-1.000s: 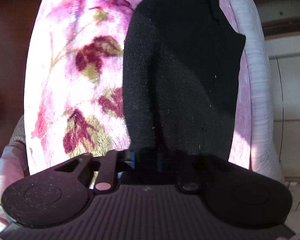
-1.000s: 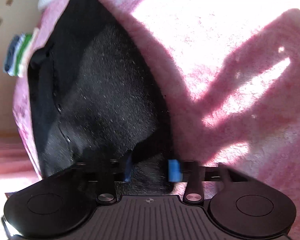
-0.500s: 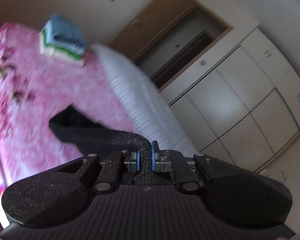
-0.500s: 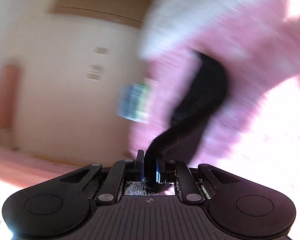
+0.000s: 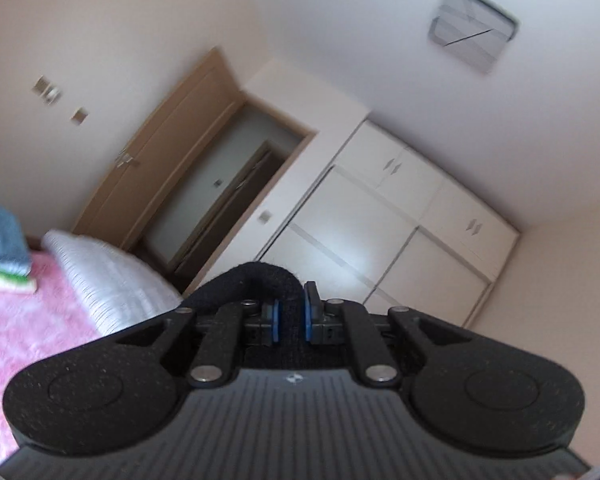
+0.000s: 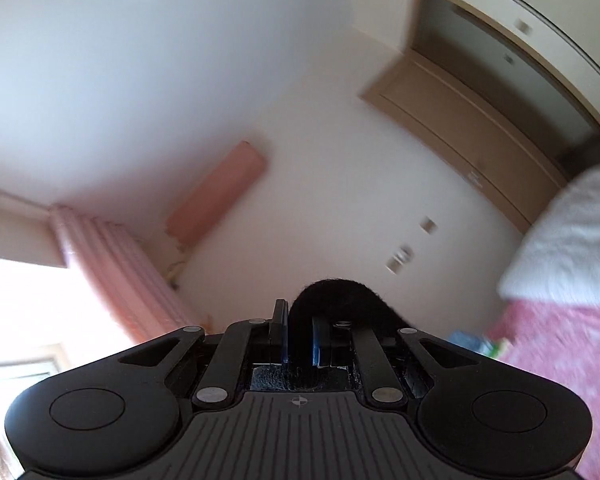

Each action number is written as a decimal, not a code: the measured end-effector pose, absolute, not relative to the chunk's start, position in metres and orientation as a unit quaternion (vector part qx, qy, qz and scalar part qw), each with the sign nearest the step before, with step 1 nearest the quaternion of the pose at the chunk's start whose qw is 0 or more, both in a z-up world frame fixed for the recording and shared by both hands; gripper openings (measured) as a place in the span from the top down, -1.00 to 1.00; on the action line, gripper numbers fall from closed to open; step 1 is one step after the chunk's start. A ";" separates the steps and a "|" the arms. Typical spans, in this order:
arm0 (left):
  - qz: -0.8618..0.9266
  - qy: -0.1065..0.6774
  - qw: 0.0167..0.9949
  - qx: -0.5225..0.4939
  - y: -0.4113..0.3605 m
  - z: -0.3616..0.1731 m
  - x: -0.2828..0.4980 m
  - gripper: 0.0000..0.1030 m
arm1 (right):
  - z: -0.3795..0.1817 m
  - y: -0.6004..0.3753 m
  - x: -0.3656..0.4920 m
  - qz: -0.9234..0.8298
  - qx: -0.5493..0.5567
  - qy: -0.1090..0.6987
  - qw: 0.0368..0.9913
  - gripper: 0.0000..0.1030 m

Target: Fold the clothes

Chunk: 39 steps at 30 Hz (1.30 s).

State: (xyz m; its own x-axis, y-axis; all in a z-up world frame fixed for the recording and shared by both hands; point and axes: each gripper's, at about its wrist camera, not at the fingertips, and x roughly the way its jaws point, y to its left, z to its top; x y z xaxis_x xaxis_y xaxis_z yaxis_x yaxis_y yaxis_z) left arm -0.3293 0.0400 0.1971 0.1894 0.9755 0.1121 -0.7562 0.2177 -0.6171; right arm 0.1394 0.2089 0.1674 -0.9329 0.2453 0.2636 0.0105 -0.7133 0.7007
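White wardrobe [image 5: 400,216] left view only; pink curtain [image 6: 116,276] right; both fingers pinch black garment [image 5: 260,276].

No legible text, number, brand name or label appears in either wrist view. The only mark is a small round crosshair emblem moulded on the ribbed housing of each tool, left tool [image 5: 290,316] and right tool [image 6: 299,340], centred just behind the blue pads; it carries no letters. The small wall plates [image 6: 400,258] beside the door [image 6: 464,136] and those on the wardrobe [image 5: 396,216] side are too blurred to show any writing.
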 end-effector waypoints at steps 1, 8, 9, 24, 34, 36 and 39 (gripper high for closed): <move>0.577 -0.259 0.741 -0.226 0.039 0.202 -0.334 0.85 | 0.175 0.203 0.135 0.913 0.179 0.363 0.058 0.83; 0.582 -0.218 0.692 -0.367 0.136 0.145 -0.399 0.85 | 0.163 0.254 0.053 0.889 0.116 0.417 0.147 0.83; 0.587 -0.205 0.682 -0.385 0.158 0.131 -0.411 0.85 | 0.151 0.273 0.036 0.874 0.094 0.447 0.166 0.83; 0.612 -0.173 0.726 -0.262 0.239 0.178 -0.442 0.85 | 0.176 0.387 -0.034 0.890 0.136 0.385 0.204 0.83; 0.639 -0.012 0.574 -0.512 0.166 -0.103 -0.392 0.74 | -0.071 0.351 -0.004 0.792 -0.175 0.489 0.322 0.76; 0.651 0.032 0.503 -0.567 0.131 -0.169 -0.384 0.74 | -0.147 0.323 0.010 0.726 -0.284 0.509 0.365 0.72; 0.654 0.067 0.433 -0.617 0.068 -0.230 -0.366 0.74 | -0.219 0.275 0.054 0.667 -0.358 0.528 0.385 0.72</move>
State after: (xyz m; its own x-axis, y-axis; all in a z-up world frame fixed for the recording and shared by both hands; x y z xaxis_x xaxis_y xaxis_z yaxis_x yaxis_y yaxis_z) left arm -0.3657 0.0685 -0.2304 0.1364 0.4834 -0.8647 -0.6497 -0.6152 -0.4465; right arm 0.0539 0.2746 -0.2186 -0.4475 0.1357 -0.8839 -0.8914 -0.1463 0.4288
